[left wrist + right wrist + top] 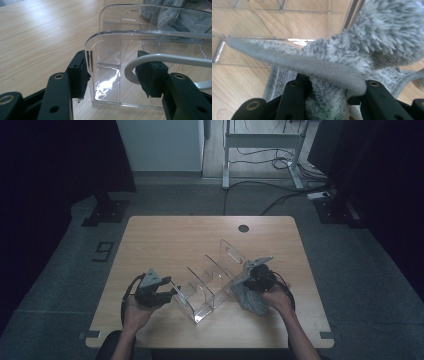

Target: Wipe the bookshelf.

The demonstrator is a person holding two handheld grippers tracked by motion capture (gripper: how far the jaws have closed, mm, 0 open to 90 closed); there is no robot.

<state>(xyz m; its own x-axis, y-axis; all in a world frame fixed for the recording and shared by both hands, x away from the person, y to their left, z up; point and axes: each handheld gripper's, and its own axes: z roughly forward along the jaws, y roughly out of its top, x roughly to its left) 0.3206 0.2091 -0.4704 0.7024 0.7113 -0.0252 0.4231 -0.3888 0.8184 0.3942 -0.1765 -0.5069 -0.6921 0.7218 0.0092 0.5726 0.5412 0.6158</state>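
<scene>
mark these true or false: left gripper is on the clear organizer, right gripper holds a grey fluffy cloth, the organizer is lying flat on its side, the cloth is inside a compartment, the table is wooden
1. The left gripper has its jaws around the end wall of the clear organizer. True.
2. The right gripper grips a grey fluffy cloth. True.
3. The organizer lies flat on its side. False: it stands upright, dividers pointing up.
4. The cloth sits inside a compartment. False: it is at the organizer's right, outside it.
5. The table is wooden. True.
</scene>
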